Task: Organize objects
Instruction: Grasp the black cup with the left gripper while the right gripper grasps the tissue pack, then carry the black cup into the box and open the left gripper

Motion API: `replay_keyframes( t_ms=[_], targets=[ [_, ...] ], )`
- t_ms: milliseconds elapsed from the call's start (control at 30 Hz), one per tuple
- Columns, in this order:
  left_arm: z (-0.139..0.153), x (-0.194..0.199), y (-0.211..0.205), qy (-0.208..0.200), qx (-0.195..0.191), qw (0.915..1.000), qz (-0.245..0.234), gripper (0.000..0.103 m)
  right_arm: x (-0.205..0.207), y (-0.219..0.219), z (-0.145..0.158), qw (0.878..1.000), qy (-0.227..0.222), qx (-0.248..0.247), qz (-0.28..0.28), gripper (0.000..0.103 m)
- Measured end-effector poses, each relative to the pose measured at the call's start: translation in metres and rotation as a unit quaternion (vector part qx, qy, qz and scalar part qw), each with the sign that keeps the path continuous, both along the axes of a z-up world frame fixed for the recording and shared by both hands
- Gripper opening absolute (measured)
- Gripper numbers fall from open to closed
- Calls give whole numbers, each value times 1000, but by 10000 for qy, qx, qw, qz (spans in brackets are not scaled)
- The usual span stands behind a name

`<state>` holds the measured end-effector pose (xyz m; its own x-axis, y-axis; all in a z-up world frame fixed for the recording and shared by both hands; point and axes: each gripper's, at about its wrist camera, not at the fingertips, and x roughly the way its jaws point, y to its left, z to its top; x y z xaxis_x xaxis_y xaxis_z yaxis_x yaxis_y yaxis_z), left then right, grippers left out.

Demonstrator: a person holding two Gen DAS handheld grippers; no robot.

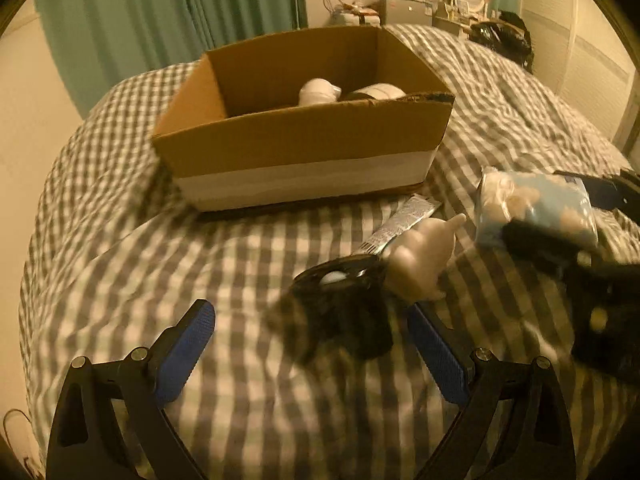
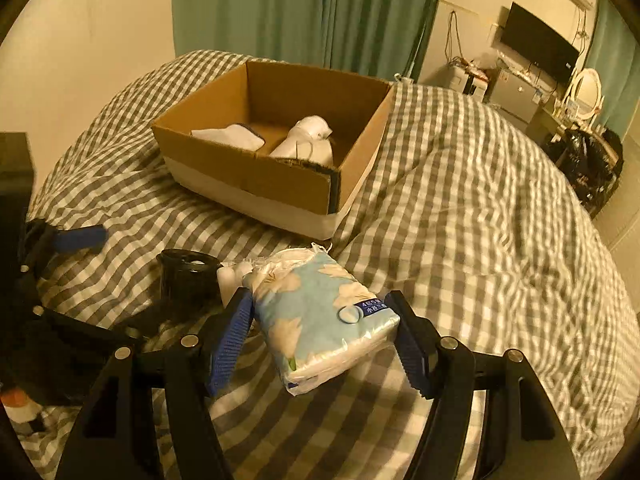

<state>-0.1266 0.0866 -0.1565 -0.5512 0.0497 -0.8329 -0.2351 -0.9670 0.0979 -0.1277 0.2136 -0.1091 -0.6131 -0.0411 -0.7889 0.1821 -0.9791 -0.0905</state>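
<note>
Checked bed (image 2: 480, 200): work surface. Cardboard box (image 2: 280, 184) (two white items already inside) lies ahead and slightly left of your right gripper (image 2: 324, 340), which pinches the tissue pack (image 2: 320, 320) across its short width, long axis pointing roughly boxward. Your left gripper (image 1: 316, 356) stands spread near the black jar (image 1: 340, 304), gripping nothing.

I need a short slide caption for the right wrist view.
Right gripper clamps a blue tissue pack before the cardboard box.
</note>
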Motion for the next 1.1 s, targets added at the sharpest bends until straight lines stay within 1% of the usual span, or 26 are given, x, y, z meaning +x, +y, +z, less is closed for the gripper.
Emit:
replay_keyframes(
  t_ms=[67, 133, 200, 233, 267, 300, 333, 367, 433, 467, 633, 800, 967, 1100],
  targets=[
    [-7, -7, 5, -85, 41, 9999, -79, 100, -3, 0, -9, 10000, -54, -10, -14, 67],
    [-17, -15, 11, -153, -80, 9997, -165, 99, -7, 2, -18, 9999, -160, -36, -36, 67],
    [-24, -20, 12, -246, -92, 9995, -191, 97, -9, 4, -25, 9997, -230, -73, -41, 67],
    [-28, -23, 11, -326, -24, 9993, -204, 90, -10, 3, -28, 9996, -258, -73, -29, 67],
    [-30, -25, 9, -399, 57, 9990, -196, 78, -10, 3, -29, 9996, -261, -64, -26, 67],
    [-33, -27, 7, -483, 144, 9986, -176, 71, -11, 2, -30, 9996, -264, -56, -14, 67],
    [-34, -29, 4, -566, 230, 9980, -162, 59, -11, 1, -30, 9996, -267, -51, -8, 67],
    [-35, -30, 1, -606, 349, 9975, -112, 56, -11, 1, -31, 9996, -272, -45, -5, 67],
    [-33, -30, -6, -616, 543, 9966, -27, 54, -11, 1, -32, 9996, -283, -79, -5, 67],
    [-31, -29, -7, -593, 562, 9967, -13, 53, -11, 2, -32, 9995, -285, -97, -10, 67],
    [-17, -15, -11, -355, 546, 9979, 8, 51, -10, 3, -33, 9996, -268, -64, -28, 67],
    [5, -2, -22, -74, 558, 9984, 103, 47, -5, 2, -30, 9998, -202, 23, -74, 67],
    [23, 11, -31, 195, 572, 9981, 151, 45, 6, 2, -16, 9998, -25, 13, -193, 67],
    [42, 20, -31, 452, 613, 9970, 101, 44, 18, -3, 2, 9997, 179, 1, -140, 67]
  ],
)
